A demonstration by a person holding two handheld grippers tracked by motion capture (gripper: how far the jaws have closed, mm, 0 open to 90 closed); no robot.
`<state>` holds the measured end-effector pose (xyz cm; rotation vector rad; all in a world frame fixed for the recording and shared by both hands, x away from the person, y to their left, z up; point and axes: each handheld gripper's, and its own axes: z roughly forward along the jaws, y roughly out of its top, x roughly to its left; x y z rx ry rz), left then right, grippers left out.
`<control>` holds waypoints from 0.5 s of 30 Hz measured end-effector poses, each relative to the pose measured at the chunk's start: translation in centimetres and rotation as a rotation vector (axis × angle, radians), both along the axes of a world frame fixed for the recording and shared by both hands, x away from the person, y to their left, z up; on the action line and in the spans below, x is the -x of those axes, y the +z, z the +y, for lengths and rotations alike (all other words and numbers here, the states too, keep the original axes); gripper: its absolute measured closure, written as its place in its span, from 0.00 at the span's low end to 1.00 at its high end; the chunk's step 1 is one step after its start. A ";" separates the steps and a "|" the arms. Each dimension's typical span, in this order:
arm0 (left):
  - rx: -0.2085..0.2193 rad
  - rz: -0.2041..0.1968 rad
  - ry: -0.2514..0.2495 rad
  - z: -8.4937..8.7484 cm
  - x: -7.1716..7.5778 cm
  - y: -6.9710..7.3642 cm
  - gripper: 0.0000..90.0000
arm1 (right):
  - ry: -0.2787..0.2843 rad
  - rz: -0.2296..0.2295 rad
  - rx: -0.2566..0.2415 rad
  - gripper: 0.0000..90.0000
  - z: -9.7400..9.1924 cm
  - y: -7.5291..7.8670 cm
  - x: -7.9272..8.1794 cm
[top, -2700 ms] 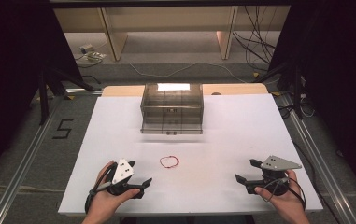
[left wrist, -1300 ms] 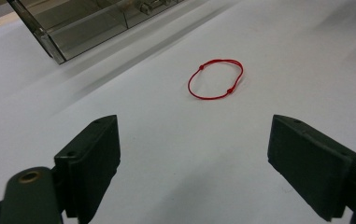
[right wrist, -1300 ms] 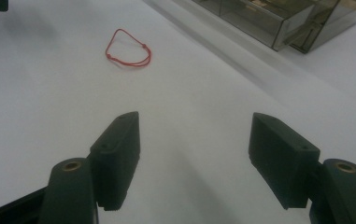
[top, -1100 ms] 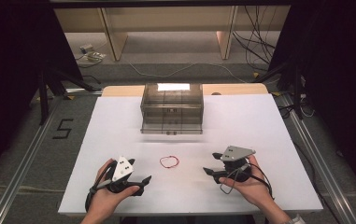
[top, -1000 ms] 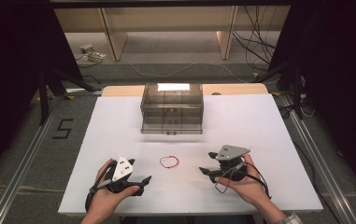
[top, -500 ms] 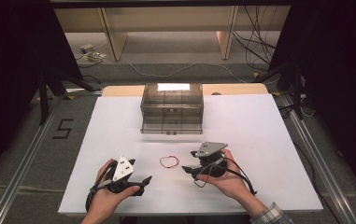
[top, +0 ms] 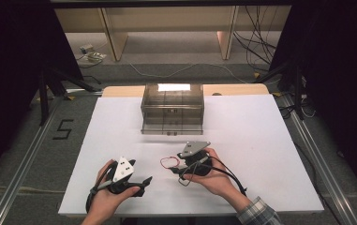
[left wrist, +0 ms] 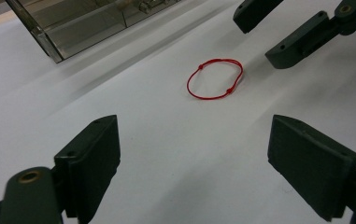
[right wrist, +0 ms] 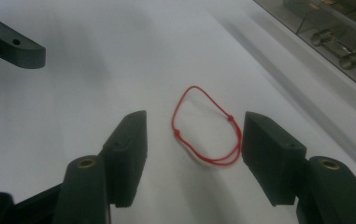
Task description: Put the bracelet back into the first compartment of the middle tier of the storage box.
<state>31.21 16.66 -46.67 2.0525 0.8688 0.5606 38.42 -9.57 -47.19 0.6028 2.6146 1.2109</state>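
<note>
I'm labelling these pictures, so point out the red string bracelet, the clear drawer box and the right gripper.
red string bracelet [right wrist: 207, 133], right gripper view, its cord
clear drawer box [top: 172, 108], high view, front
right gripper [top: 176, 167], high view, between its fingertips

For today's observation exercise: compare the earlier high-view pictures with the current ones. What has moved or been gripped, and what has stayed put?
The right gripper has travelled leftward across the table to the red string loop. Its jaws have just been closing and now straddle the loop without pressing on it. Nothing has been gripped or let go. The left gripper, the loop and the clear drawer box stayed where they were.
</note>
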 end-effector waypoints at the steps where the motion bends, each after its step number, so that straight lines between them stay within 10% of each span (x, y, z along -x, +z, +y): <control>1: 0.000 0.000 0.000 0.0 0.0 0.0 0.19 | 0.003 0.004 0.002 0.47 0.2 -0.1 0.0; 15: -0.002 0.003 -0.002 -0.1 0.0 -0.2 0.19 | 0.032 0.052 0.033 0.62 2.4 -1.7 -0.9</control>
